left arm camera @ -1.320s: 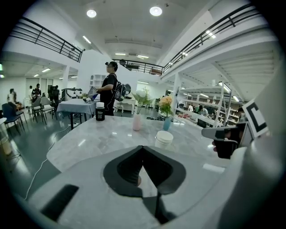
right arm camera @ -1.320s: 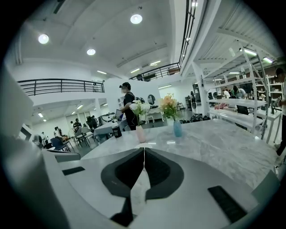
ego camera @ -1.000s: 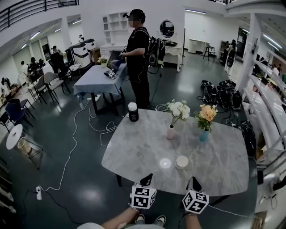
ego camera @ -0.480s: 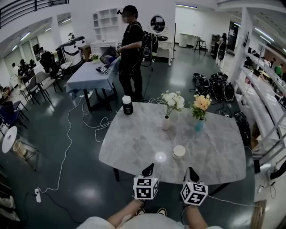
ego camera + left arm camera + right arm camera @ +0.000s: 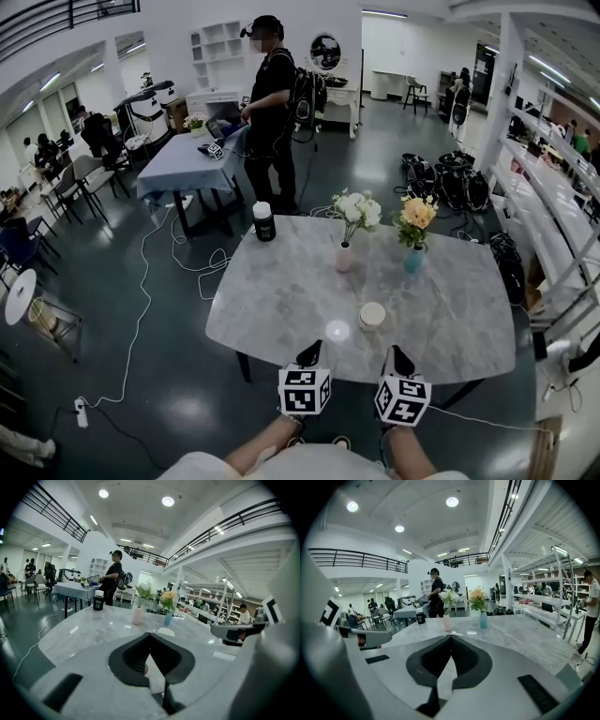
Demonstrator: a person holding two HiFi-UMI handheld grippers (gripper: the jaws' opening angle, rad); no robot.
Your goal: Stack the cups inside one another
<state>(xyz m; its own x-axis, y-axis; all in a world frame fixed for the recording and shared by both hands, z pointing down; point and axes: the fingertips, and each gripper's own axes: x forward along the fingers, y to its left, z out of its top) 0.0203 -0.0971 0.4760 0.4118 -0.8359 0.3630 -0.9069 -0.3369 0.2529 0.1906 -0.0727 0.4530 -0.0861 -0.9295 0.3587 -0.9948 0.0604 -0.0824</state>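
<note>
A single white cup (image 5: 372,316) stands on end on the grey, marble-patterned worktop (image 5: 281,300), towards the near edge and right of the middle. Its long axis is vertical. From the head view it is a small round shape with a pale rim and a slightly darker centre, so one round end faces up. The view is too small to show whether that end is the mouth or the base. Just to its left is a pale round patch (image 5: 337,330) on the glossy stone, and I cannot tell whether this is a second cup or glare.

The worktop is a rounded rectangle with a polished, veined surface. Further back a slim pink vase (image 5: 344,258) holds white flowers. Beside it a blue vase (image 5: 413,261) holds orange ones. A black jar (image 5: 263,222) with a white lid sits near the far left corner. A person (image 5: 270,103) in dark clothes stands beyond the worktop.

Both grippers hover at the near edge, apart from the cup, each carrying its marker cube. The left gripper (image 5: 310,352) has its dark jaws pressed together tip to tip, with nothing pinched between them. The right gripper (image 5: 401,359) has its jaws closed against each other in the same way and is empty. The cup lies ahead of and between the two.
</note>
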